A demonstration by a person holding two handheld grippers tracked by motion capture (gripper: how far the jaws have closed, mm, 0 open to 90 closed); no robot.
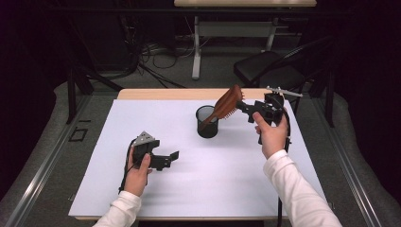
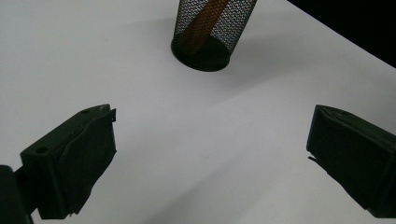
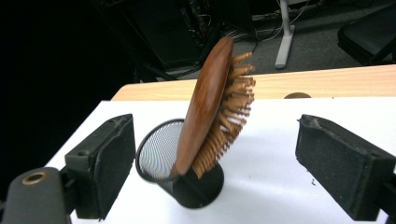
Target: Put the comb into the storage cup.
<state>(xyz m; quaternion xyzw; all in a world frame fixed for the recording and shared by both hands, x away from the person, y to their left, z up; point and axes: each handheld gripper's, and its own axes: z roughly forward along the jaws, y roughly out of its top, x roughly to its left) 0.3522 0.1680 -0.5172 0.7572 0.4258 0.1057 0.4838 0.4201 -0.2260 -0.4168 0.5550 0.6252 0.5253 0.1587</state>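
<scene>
1. A black wire-mesh cylindrical cup [image 1: 207,122] stands upright on the white sheet-covered surface [image 1: 198,179], toward the far middle of it.
2. A brown wooden paddle hairbrush [image 1: 226,105] stands in that cup, handle down inside the mesh, head leaning out over the rim toward the cup's right; its wooden bristles face away from the cup.
3. The right hand-held gripper [image 1: 242,106] is raised just to the right of the cup, level with the brush head. Its jaws stand wide apart. In the right gripper view the brush [image 3: 210,107] lies ahead between the two pads [image 3: 343,163], with clear space on both sides; neither pad touches it.
4. The left hand-held gripper [image 1: 173,156] sits low to the near left of the cup, well apart from it, jaws pointing toward the cup's side of the surface. Its jaws are also wide, with nothing between them; in the left gripper view the cup [image 2: 208,35] stands ahead with the brush handle visible through the mesh.
5. A wooden strip of the surface shows beyond the cup, past the white sheet's far edge.
</scene>
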